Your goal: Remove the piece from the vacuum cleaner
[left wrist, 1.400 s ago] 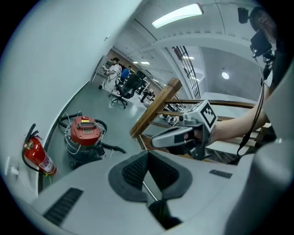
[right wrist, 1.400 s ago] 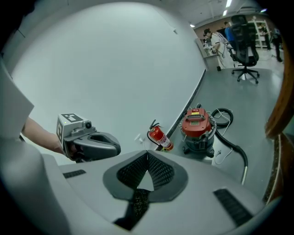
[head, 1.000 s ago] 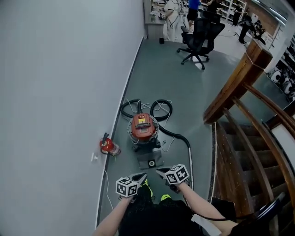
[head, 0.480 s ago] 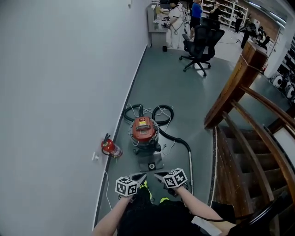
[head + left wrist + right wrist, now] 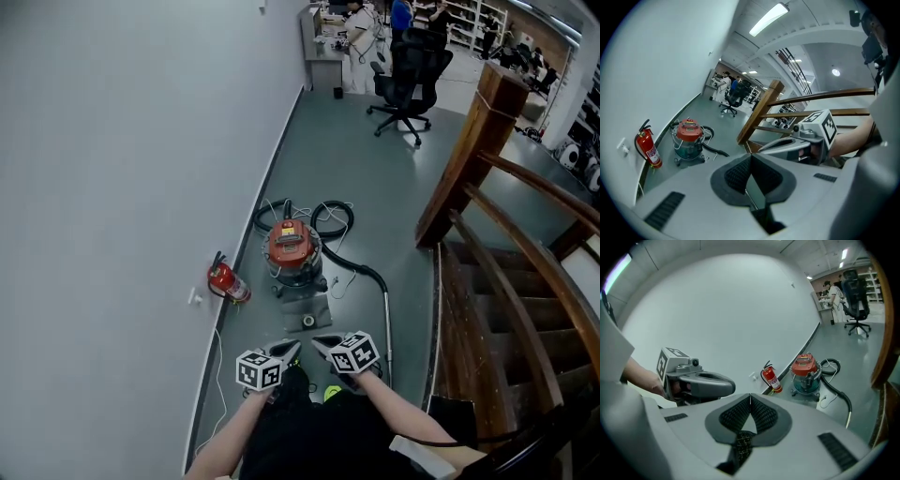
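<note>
Both forearms reach forward from the bottom of the head view, bare and bent slightly inward, so that the two tools sit side by side just above the person's dark clothing and yellow-green shoes [image 5: 298, 380]. Each points ahead and somewhat down toward the floor [image 5: 375, 169]. The left tool [image 5: 291, 350] carries its white marker cube on the outer left side; the right tool [image 5: 321, 341] carries its cube on the outer right, and their tips are near each other without touching.

In its own view, the left tool's jaws are pressed together, the black ribbed pads meeting in a thin seam with nothing between them. The right tool's jaws are likewise closed and empty, with the dimpled pads meeting at the tip.

The vacuum cleaner [image 5: 291, 253] stands on the grey floor ahead of both tools, well apart from them and close to the pale wall [image 5: 122, 187]. It is a squat canister with a glossy orange-red lid over a darker drum. A black ribbed hose [image 5: 330, 217] coils behind it and runs round to a slim metal wand [image 5: 387, 323] lying on the floor at the right. A flat grey plate [image 5: 307, 314] lies just in front of the canister. A red fire extinguisher [image 5: 225, 281] sits against the wall, and a wooden stair rail [image 5: 487, 159] rises on the right.
</note>
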`<move>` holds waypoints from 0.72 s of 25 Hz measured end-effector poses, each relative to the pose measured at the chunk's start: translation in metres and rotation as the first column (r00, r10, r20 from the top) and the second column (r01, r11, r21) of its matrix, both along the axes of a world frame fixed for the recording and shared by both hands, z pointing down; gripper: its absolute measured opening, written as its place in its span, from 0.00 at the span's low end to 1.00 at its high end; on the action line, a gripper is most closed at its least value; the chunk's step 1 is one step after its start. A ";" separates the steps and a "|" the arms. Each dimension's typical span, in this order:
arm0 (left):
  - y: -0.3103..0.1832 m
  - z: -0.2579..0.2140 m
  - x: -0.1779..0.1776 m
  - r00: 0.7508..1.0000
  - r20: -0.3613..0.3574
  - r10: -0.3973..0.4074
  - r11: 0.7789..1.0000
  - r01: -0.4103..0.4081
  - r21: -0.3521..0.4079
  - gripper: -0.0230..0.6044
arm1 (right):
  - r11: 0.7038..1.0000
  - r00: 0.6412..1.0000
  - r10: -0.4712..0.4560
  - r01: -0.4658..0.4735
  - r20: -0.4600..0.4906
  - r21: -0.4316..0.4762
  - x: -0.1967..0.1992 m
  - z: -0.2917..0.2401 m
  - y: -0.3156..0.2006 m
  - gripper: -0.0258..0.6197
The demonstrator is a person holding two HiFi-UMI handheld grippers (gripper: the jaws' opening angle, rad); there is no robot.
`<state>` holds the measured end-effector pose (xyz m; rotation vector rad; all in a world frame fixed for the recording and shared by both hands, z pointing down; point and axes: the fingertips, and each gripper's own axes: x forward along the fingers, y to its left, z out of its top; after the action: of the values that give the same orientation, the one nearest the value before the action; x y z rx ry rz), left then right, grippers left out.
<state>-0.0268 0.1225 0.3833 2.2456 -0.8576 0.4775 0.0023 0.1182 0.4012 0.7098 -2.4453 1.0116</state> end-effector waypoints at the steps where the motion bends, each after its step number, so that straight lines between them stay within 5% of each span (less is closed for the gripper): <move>1: 0.007 -0.002 0.002 1.000 -0.003 -0.007 1.000 0.007 0.007 0.05 | 1.000 1.000 0.002 -0.002 0.004 0.007 0.002 -0.001 0.006 0.06; 18: 0.078 -0.001 0.026 0.991 0.022 -0.134 0.991 0.133 0.017 0.05 | 0.997 0.999 -0.032 0.033 -0.021 0.064 0.023 -0.008 0.078 0.06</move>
<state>-0.0013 0.2001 0.3828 2.1833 -1.0192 0.4368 0.0255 0.1961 0.3927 0.6949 -2.4737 0.9130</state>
